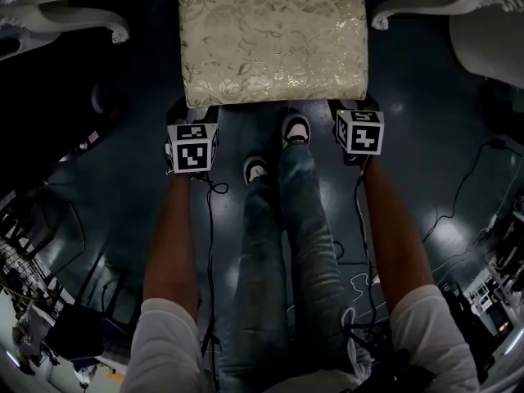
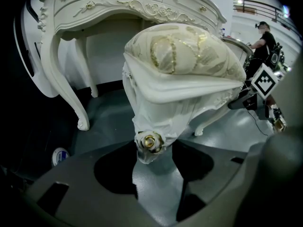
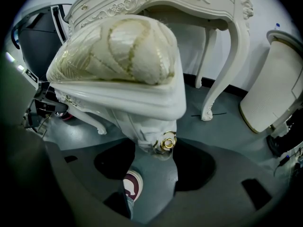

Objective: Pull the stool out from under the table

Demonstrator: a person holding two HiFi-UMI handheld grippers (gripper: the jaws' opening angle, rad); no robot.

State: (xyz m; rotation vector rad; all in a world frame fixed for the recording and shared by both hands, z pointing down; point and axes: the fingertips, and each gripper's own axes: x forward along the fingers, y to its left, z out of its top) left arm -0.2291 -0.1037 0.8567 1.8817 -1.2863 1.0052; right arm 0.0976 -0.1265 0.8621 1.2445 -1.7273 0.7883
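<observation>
The stool (image 1: 273,38) has a cream and gold cushion and white carved legs; it stands on the dark floor between the front legs of the white dressing table (image 1: 78,19). My left gripper (image 1: 188,113) is at its near left corner and my right gripper (image 1: 354,109) at its near right corner. In the left gripper view the leg top with a gold rose (image 2: 150,143) fills the gap between the jaws of the left gripper (image 2: 154,163). The right gripper (image 3: 152,159) holds the other corner's gold ornament (image 3: 168,142) the same way. The table (image 2: 118,6) rises behind the stool (image 3: 118,56).
My legs and shoes (image 1: 295,129) stand just behind the stool, between the grippers. A white chair (image 1: 491,43) stands at the right, seen also as the chair (image 3: 270,91). Cables (image 1: 458,195) trail over the floor. A person (image 2: 263,38) stands far off.
</observation>
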